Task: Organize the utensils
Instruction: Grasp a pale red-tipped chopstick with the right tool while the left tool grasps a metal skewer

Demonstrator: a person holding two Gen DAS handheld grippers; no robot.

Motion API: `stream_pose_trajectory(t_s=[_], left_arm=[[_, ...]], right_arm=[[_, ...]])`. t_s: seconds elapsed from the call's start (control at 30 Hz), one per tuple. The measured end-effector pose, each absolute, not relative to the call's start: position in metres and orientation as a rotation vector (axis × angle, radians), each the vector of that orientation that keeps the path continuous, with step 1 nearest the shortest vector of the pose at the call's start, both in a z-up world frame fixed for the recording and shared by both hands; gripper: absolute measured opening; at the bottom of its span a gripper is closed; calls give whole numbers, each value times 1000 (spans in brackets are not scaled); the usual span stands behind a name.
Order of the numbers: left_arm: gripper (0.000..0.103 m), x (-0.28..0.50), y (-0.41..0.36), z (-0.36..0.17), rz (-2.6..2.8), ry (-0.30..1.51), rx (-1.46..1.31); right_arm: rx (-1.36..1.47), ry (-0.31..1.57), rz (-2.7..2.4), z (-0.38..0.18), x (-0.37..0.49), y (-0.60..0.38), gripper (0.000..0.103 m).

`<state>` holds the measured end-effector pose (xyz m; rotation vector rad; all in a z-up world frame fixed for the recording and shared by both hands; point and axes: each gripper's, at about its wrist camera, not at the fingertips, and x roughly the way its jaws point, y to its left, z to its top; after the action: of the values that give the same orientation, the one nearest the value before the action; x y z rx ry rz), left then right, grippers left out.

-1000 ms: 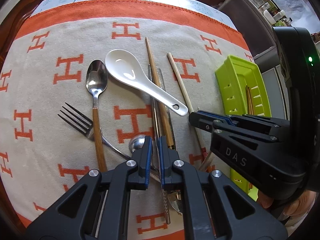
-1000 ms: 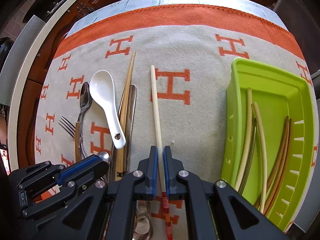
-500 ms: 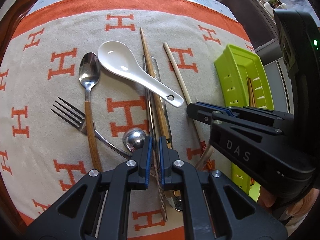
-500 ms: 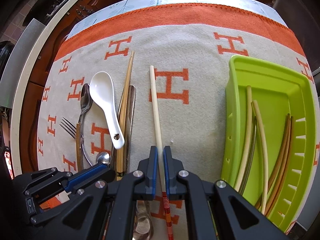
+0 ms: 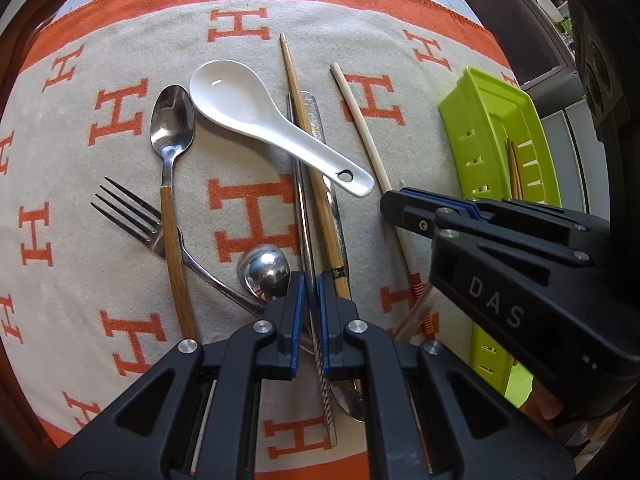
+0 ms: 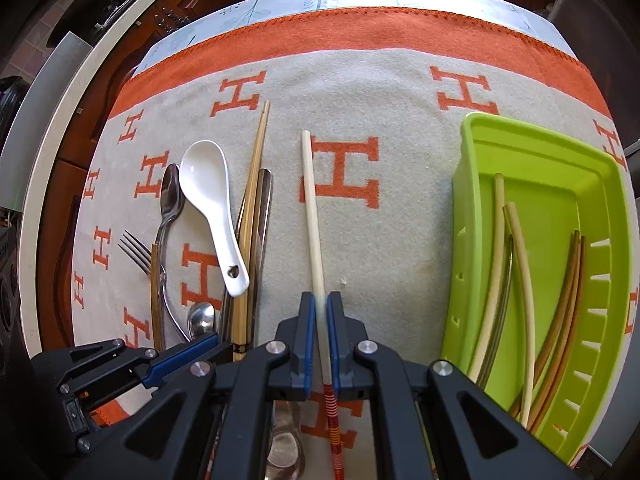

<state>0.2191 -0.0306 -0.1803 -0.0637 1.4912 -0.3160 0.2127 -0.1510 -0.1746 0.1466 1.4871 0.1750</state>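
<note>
left gripper (image 5: pixel 311 284) clamped on steel chopstick (image 5: pixel 303 216), right gripper (image 6: pixel 319 304) on cream chopstick (image 6: pixel 311 208) — handle ends hidden

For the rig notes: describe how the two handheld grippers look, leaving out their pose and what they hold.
Both are matte black plastic. The left gripper and right gripper each have two angular fingers with triangular cut-outs, silver screw heads at the pivots and blue pads on the inner faces. Seen from the left wrist view, the right gripper's side bears pale "DAS" lettering. No cables or sleeves are visible.
</note>
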Motion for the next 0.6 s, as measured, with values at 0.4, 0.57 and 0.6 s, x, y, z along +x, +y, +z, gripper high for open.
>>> stream_pose_trajectory(t_s=[0.4, 0.57, 0.6], left_arm=[[3, 214, -16, -174, -292, 1459, -178], [3, 202, -8, -156, -313, 1431, -208], [3, 199, -7, -151, -319, 1421, -211]], right_arm=[[150, 1435, 213, -168, 202, -153, 5], [159, 1375, 210, -145, 196, -167, 5], [163, 1359, 211, -138, 194, -171, 5]])
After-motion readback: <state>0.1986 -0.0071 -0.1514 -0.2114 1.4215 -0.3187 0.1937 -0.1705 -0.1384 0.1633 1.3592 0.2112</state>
